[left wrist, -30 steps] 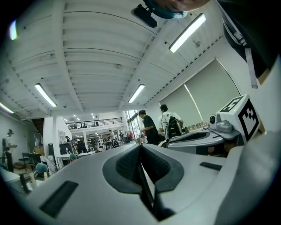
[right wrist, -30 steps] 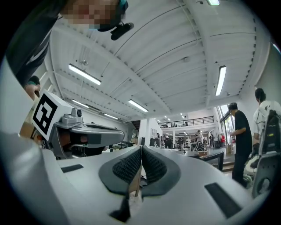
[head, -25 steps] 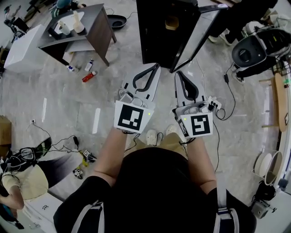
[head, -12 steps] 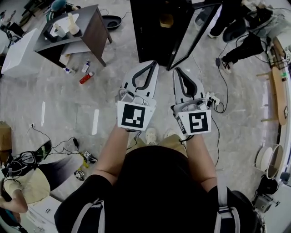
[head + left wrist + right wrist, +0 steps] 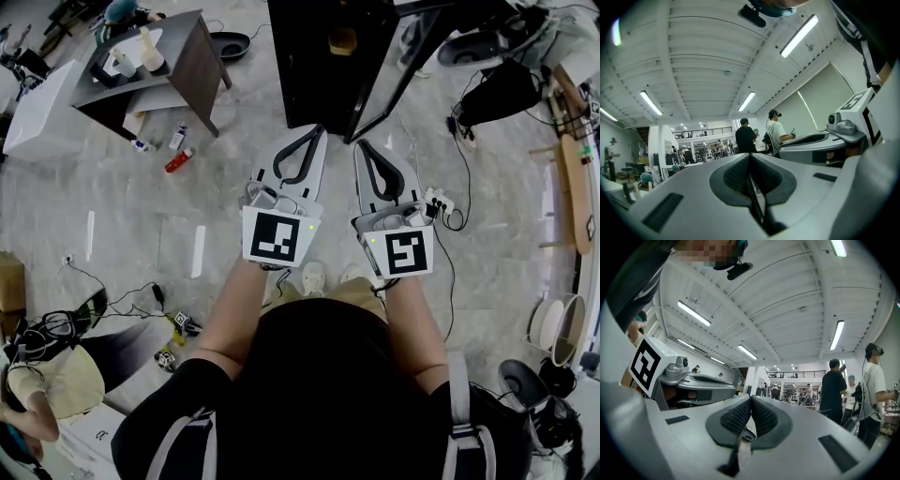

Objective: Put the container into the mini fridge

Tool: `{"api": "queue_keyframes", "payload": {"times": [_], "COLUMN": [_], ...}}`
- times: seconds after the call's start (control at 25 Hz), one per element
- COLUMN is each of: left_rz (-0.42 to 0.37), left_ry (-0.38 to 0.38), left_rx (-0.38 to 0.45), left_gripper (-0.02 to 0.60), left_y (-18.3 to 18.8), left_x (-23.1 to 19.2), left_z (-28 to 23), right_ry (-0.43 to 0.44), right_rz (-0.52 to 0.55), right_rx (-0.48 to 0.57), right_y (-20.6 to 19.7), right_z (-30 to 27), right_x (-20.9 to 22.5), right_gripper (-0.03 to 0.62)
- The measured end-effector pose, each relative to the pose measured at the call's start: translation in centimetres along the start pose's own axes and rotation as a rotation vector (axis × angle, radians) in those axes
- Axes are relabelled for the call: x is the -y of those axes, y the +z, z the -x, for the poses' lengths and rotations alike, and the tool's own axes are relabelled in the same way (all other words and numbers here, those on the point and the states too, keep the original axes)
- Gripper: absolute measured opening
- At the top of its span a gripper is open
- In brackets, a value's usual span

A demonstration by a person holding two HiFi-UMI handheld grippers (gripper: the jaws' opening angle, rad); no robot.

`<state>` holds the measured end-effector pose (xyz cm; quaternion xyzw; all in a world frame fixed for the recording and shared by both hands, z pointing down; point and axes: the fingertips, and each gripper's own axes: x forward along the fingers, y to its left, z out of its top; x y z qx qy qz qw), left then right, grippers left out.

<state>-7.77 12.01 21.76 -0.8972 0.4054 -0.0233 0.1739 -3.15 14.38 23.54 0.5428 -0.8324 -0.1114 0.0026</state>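
Note:
The black mini fridge [image 5: 319, 66] stands on the floor ahead of me with its door [image 5: 405, 66] swung open to the right. A tan container [image 5: 343, 40] sits inside it on a shelf. My left gripper [image 5: 316, 132] and right gripper [image 5: 360, 146] are held side by side just in front of the fridge, both shut with nothing between the jaws. In the left gripper view the left gripper [image 5: 750, 155] points up at the ceiling; in the right gripper view the right gripper [image 5: 750, 398] does the same, so neither shows the fridge.
A dark side table [image 5: 178, 56] with white bottles [image 5: 148, 49] stands at the upper left, small bottles [image 5: 178, 160] lying on the floor by it. A power strip [image 5: 439, 206] and cables lie right of the grippers. A person [image 5: 47, 375] sits at the lower left.
The head view has shifted slightly, bringing the fridge a bit closer to centre. Both grippers keep the same shut pose. Dark shapes at the upper right have moved.

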Motion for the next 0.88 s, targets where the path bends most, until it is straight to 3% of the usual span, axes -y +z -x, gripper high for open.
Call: {"api": "queue_keyframes", "payload": {"times": [0.4,0.68,0.88], "left_rz": [0.009,0.006,0.005], "left_ry": [0.001,-0.015,-0.018], "left_rx": [-0.001,-0.002,-0.001], "left_gripper": [0.023,0.023,0.023], "left_y": [0.2,0.1,0.5], "left_x": [-0.3,0.3,0.7], "left_z": [-0.1,-0.3,0.1], "right_ry": [-0.024,-0.017,-0.035], "right_rz": [-0.057,-0.013,-0.037], "right_rx": [0.065,0.017,0.052], "right_y": [1.6,0.5,1.5], "right_z": [-0.4,0.3,0.7], "right_x": [0.3,0.7,0.7], "right_gripper": [0.037,0.037,0.037]}}
